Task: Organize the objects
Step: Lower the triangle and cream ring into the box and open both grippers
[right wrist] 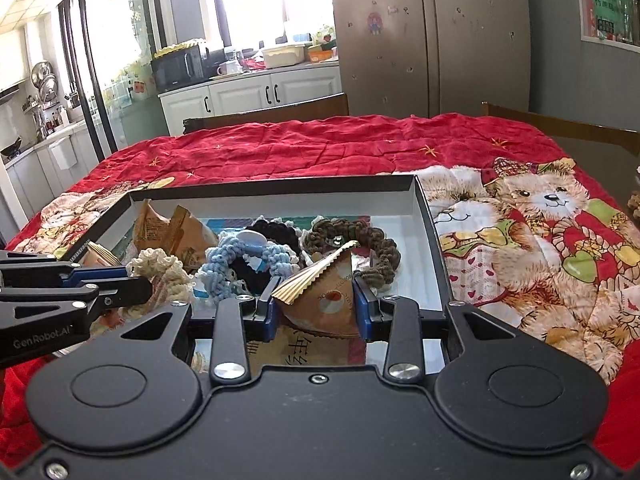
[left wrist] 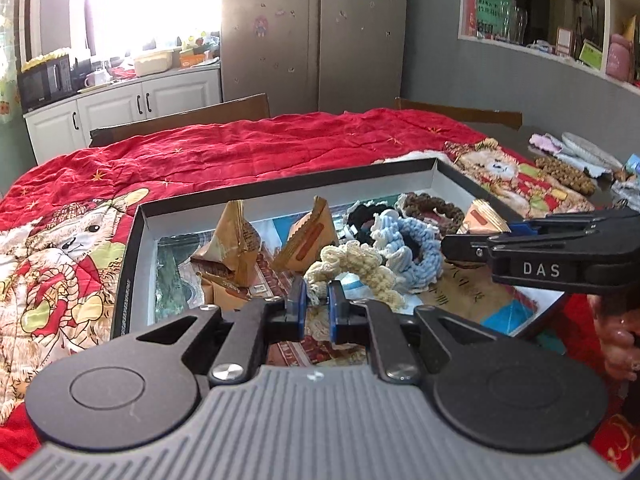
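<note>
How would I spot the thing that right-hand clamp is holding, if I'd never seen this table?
Find the shallow black box on the red quilt. At its near edge, the right gripper is shut on a brown paper packet shaped like a cone. Unlike the woolly scrunchies behind it, it is stiff and printed, with a crimped golden zigzag seam along its top.
</note>
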Demonstrator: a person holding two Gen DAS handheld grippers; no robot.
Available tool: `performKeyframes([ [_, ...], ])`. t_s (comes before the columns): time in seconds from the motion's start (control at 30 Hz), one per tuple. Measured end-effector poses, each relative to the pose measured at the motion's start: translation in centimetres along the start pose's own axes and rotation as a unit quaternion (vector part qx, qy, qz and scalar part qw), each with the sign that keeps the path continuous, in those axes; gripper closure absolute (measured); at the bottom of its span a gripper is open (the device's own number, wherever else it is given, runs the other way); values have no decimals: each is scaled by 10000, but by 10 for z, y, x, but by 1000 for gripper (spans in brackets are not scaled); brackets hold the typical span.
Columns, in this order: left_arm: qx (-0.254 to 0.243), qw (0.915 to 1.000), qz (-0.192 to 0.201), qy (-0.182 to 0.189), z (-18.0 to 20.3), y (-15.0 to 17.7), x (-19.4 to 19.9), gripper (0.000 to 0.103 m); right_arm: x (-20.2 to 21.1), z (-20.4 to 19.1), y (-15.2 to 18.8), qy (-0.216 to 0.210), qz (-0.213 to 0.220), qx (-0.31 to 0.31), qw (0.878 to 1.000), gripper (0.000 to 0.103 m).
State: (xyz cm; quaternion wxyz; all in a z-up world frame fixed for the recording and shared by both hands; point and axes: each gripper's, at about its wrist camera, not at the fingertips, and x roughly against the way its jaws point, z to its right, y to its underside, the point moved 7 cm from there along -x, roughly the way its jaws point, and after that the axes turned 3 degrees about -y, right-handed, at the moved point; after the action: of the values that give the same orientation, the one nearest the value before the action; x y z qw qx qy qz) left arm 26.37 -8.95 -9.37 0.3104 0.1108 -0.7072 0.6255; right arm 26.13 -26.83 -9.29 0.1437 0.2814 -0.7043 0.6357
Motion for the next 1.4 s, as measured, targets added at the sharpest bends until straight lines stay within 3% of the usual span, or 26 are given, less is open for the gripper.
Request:
performKeyframes([
  [0.4, -395, 9988, 40, -286, 6, 4, -3, 88, -6, -2, 5, 25, -74, 94, 9999, 68],
  [1.0, -574, 9976, 97, -371, 11, 7, -4, 85, -8, -3, 7, 80, -61, 246, 9996, 66],
  [1.23, -611, 9973, 120, -379, 11, 8, -3, 77, -8, -4, 7, 79, -46, 250, 9996, 66],
  [1.4, -638, 9972, 143, -354, 12, 8, -3, 62, -8, -4, 6, 59, -35, 236, 9997, 65],
])
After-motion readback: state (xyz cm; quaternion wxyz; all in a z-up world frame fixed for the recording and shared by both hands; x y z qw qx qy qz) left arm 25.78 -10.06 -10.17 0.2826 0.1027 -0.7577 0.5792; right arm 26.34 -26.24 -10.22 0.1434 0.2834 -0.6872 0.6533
